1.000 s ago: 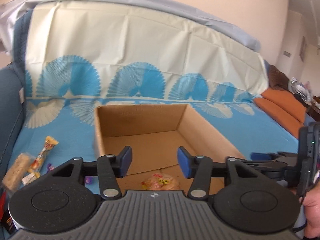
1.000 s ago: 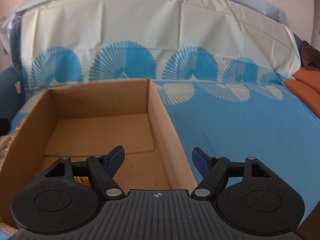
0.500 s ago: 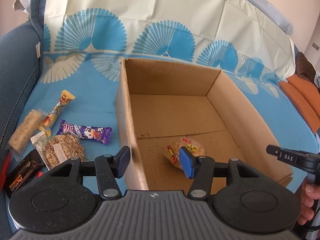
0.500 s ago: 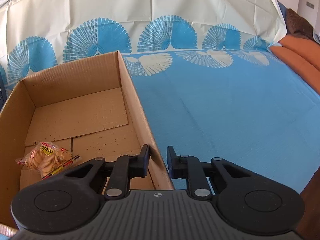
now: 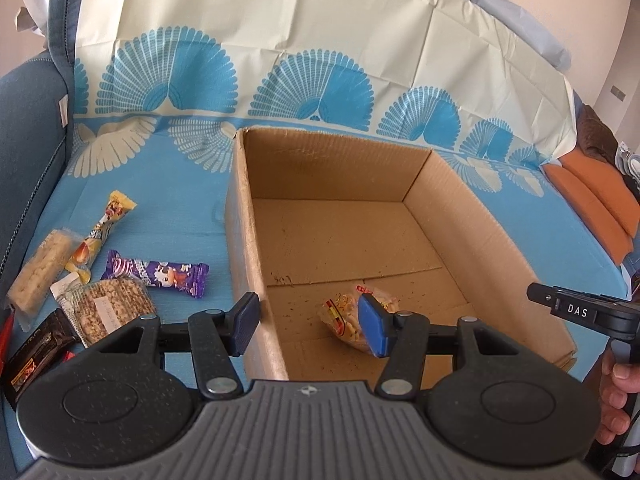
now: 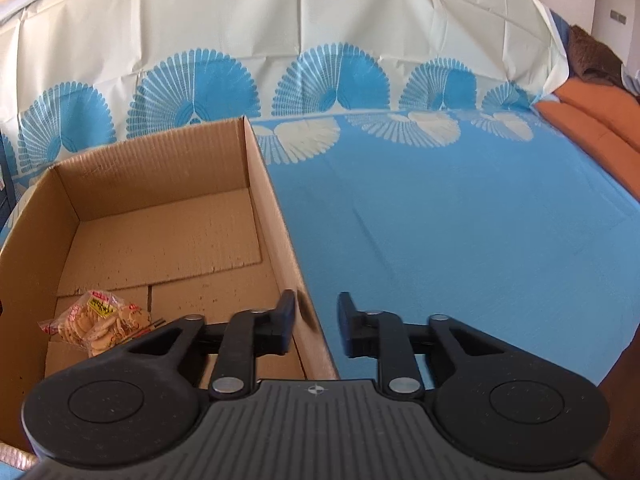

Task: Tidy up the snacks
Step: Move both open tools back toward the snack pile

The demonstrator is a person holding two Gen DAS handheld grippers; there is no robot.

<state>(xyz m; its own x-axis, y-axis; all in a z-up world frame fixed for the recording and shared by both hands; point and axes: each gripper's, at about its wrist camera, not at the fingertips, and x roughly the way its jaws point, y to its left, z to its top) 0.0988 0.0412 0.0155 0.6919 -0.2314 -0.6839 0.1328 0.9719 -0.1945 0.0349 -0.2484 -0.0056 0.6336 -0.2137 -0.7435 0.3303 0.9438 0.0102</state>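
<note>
An open cardboard box (image 5: 480, 232) sits on a blue patterned cloth, with one bag of round crackers (image 5: 344, 316) on its floor. My left gripper (image 5: 309, 326) is open above the box's near left wall and holds nothing. Left of the box lie a purple bar (image 5: 156, 276), a yellow bar (image 5: 102, 236), a puffed rice bar (image 5: 38, 270), a nut brittle pack (image 5: 106, 308) and a dark bar (image 5: 32, 356). My right gripper (image 6: 316, 322) straddles the right wall of the box (image 6: 160, 176); its jaws are opening and grip nothing. The cracker bag (image 6: 96, 320) lies to its left.
The blue cloth (image 6: 460, 240) stretches to the right of the box. Orange cushions (image 5: 596, 208) lie at the far right. A dark blue sofa arm (image 5: 28, 140) rises on the left. A person's hand (image 5: 616, 400) holds the right gripper's handle.
Both views tipped downward, bringing the loose snacks and the cracker bag into sight. The right jaws went from wide to nearly shut, then parted again. The left jaws kept their width.
</note>
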